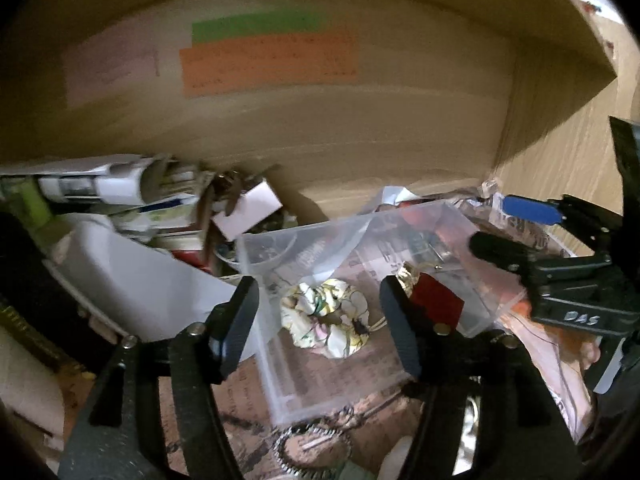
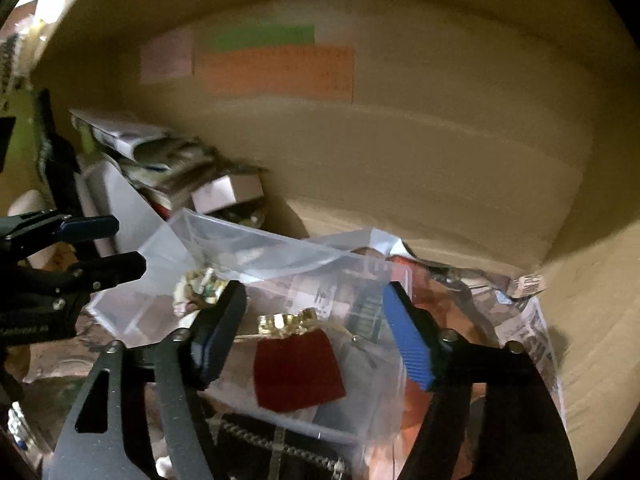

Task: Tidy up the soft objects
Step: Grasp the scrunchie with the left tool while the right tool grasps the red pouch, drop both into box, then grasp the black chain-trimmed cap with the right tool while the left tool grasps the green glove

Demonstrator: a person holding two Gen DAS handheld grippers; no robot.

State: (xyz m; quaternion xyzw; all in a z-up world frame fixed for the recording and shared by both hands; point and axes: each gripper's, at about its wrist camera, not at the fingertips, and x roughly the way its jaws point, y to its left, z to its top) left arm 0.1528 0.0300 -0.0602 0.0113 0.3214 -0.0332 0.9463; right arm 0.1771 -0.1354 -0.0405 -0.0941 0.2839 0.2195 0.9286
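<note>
Our left gripper (image 1: pixel 320 316), fingers spread, frames the scrunchie (image 1: pixel 326 320); right gripper (image 2: pixel 316 336), also spread, frames a red pouch (image 2: pixel 298 372) instead.

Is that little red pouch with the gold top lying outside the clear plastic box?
No. In the right wrist view the red pouch lies inside the clear plastic box, on its floor behind the near wall.

Orange (image 1: pixel 268 64), green (image 1: pixel 256 28) and pale pink paper sheets (image 2: pixel 166 58) are seen on the brown back wall (image 1: pixel 360 132). Stacked papers and booklets (image 1: pixel 132 196) are piled at left.
</note>
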